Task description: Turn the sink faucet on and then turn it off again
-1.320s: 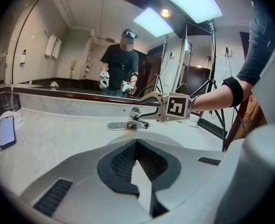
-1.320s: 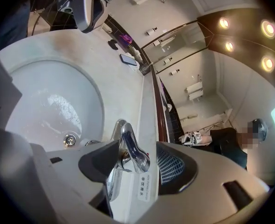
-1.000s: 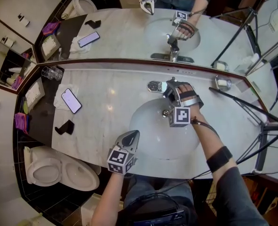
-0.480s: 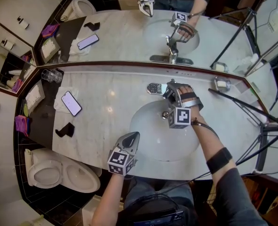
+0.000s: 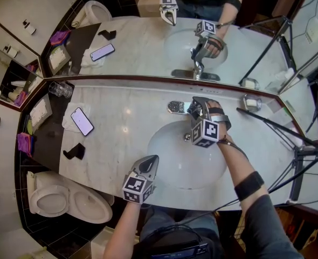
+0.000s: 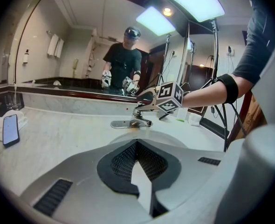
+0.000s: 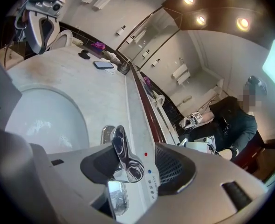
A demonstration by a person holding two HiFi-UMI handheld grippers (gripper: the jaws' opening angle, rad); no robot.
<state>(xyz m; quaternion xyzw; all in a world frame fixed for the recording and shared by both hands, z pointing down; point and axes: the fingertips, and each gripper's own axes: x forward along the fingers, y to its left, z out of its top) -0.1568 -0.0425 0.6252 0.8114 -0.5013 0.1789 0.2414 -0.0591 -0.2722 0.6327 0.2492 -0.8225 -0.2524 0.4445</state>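
Right gripper [image 5: 196, 109]: I've got it over the faucet [image 5: 176, 107] at the back of the sink. The jaws are spread wide and have just been closing in a little.
Faucet lever [image 7: 123, 158]: the chrome lever sits between my right jaws, close against one pad with a clear gap to the other. It isn't pinched.
Left gripper [image 5: 151, 162]: jaws pressed together with nothing in them, hovering over the near rim of the basin [image 5: 167, 166], well apart from the faucet.
Faucet spot: its chrome base plate lies on the marble counter [image 5: 121, 109], behind the basin and just below the mirror [image 5: 143, 42].
Far left: a phone [image 5: 82, 121] lies screen up on the counter, and a glass [image 5: 59, 89] stands by the mirror's corner.
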